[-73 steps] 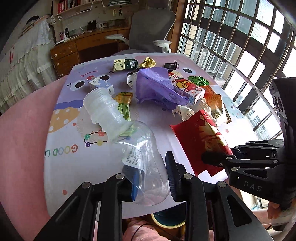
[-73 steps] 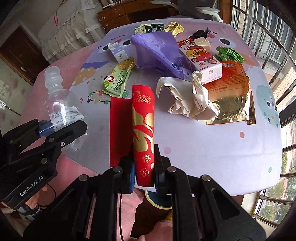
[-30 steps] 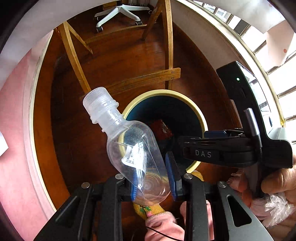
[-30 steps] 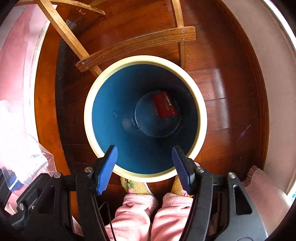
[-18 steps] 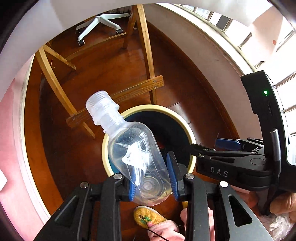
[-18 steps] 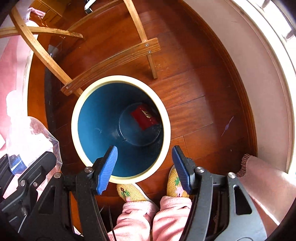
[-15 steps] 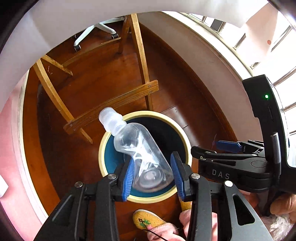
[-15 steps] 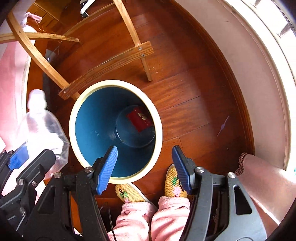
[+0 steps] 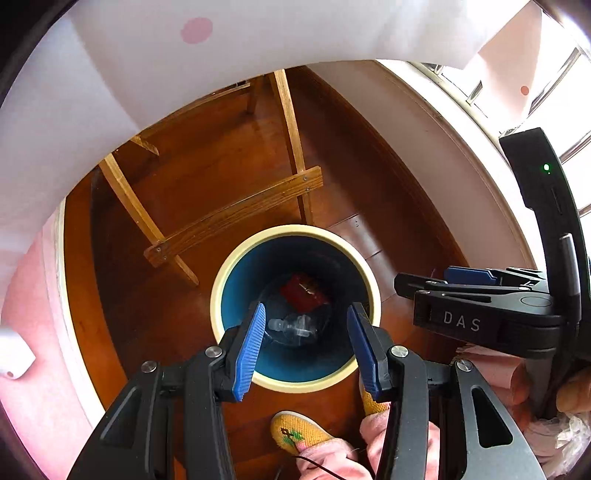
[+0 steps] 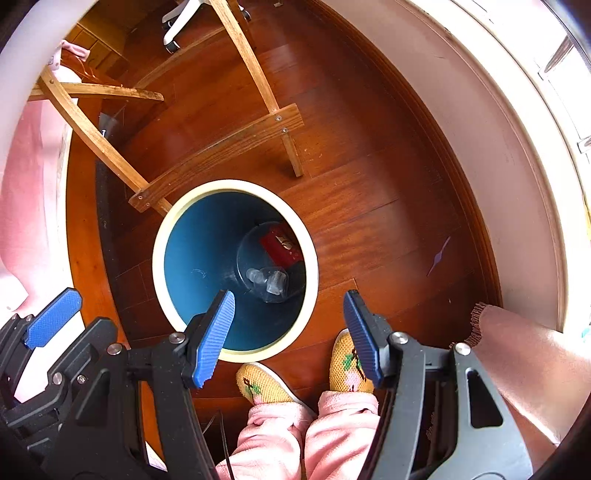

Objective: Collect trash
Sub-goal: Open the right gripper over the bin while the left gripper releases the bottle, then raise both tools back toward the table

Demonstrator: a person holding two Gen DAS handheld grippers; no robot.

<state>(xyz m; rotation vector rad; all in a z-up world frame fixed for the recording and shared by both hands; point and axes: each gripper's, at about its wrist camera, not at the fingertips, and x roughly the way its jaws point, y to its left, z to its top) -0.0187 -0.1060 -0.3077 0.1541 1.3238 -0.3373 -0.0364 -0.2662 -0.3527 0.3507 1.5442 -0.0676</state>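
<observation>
Released since half a second earlier, the clear plastic bottle (image 9: 291, 328) lay at the trash bin's (image 9: 221, 284) bottom beside what looked like a red packet (image 9: 303, 293), below the left gripper (image 9: 306, 347), fingers wide. From the right wrist view, the right gripper (image 10: 288, 334) also hung wide and empty above the bin.

Below me the floor (image 10: 369, 177) is glossy reddish-brown wood planks, catching soft daylight. Pale wooden desk legs (image 10: 255, 74) splay across it, joined by a flat crossbar (image 9: 236, 214) fixed with screws. A white cloth with pink dots (image 9: 236, 40) hangs over the desk edge above. Along the right runs a pinkish-beige wall base (image 10: 491, 122), with bright window frames (image 9: 554, 74) beyond it. A white swivel-chair base (image 10: 181, 18) stands farther back.
</observation>
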